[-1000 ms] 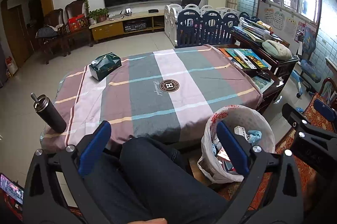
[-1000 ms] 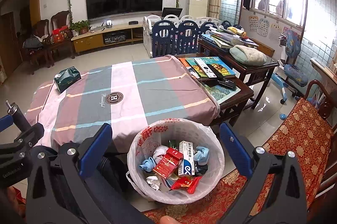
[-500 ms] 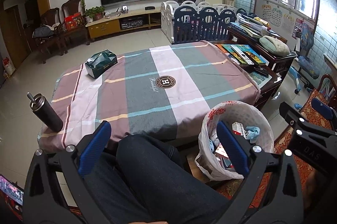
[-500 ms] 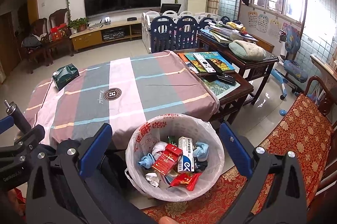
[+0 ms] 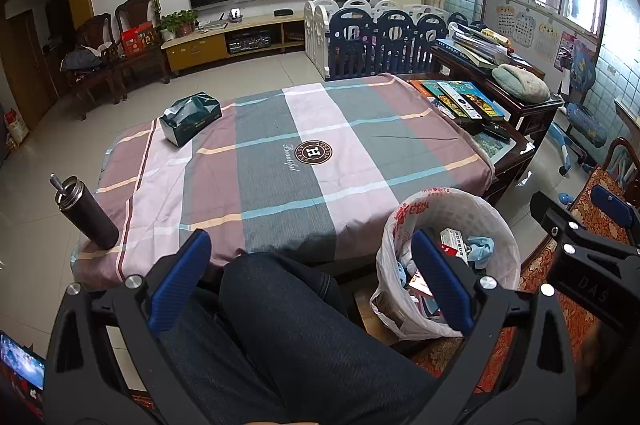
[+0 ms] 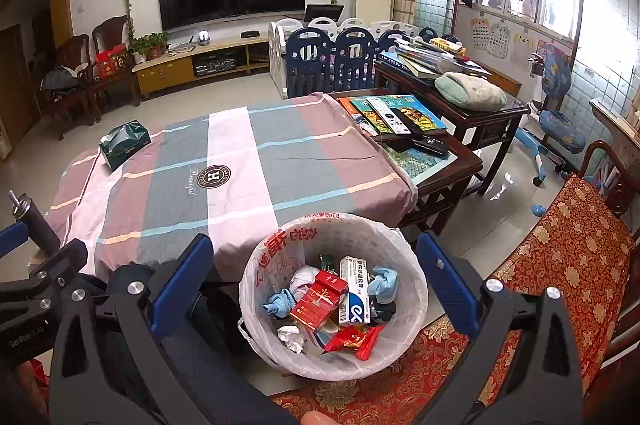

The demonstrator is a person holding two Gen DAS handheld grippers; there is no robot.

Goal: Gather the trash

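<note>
A white-lined trash bin (image 6: 416, 289) stands on the floor by the table's near right corner, also in the left wrist view (image 5: 508, 245). It holds several pieces of trash: red packets (image 6: 318, 299), a white medicine box (image 6: 352, 289), blue crumpled tissue (image 6: 384, 281). My left gripper (image 5: 310, 249) is open and empty, held over my lap. My right gripper (image 6: 314, 253) is open and empty, just above the bin.
The low table has a striped cloth (image 5: 312, 153) with a green tissue box (image 5: 191, 119) and a dark thermos bottle (image 5: 86, 213) at its left corner. Books and remotes (image 6: 396, 115) lie on the wooden side table. A red patterned seat (image 6: 568, 257) is at the right.
Both grippers have drawn back and slightly up, so the table and bin sit a little lower and farther in view. Both stay open and empty.
</note>
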